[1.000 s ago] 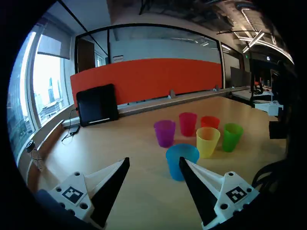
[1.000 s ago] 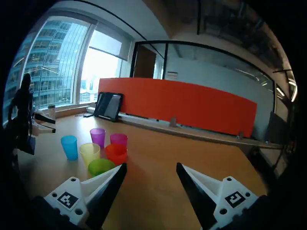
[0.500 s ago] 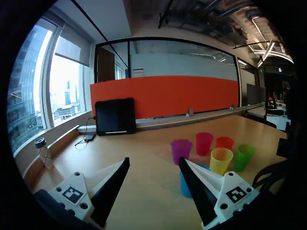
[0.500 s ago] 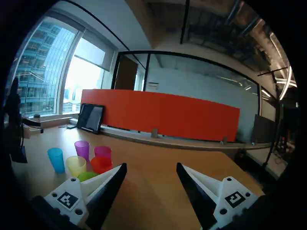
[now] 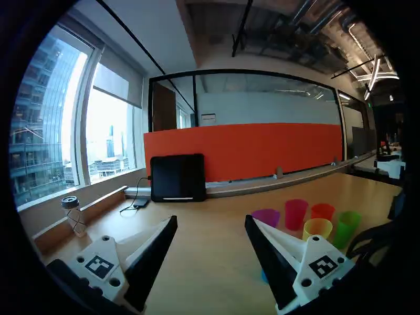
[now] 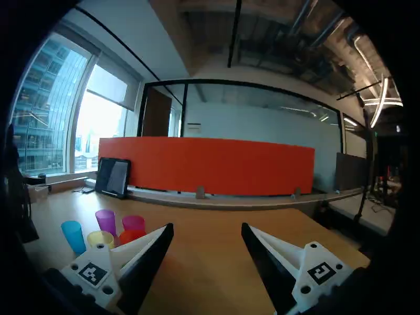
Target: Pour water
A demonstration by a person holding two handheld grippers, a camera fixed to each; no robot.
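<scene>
Left gripper point(image 5: 210, 218) and right gripper point(image 6: 206, 226) hovered, fingers spread wide, gripping nothing. The coloured cups point(image 5: 317, 228) stood clustered on the bench point(image 5: 210, 262) (just beside the left gripper's right finger).

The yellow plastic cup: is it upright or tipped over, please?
Upright: the yellow plastic cup stands on the wooden table, open rim up.

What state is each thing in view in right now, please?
left tool: open, holding nothing
right tool: open, holding nothing
purple cup: upright
pink cup: upright
red cup: upright
yellow cup: upright
green cup: upright
blue cup: upright
tablet: propped up, screen dark
</scene>
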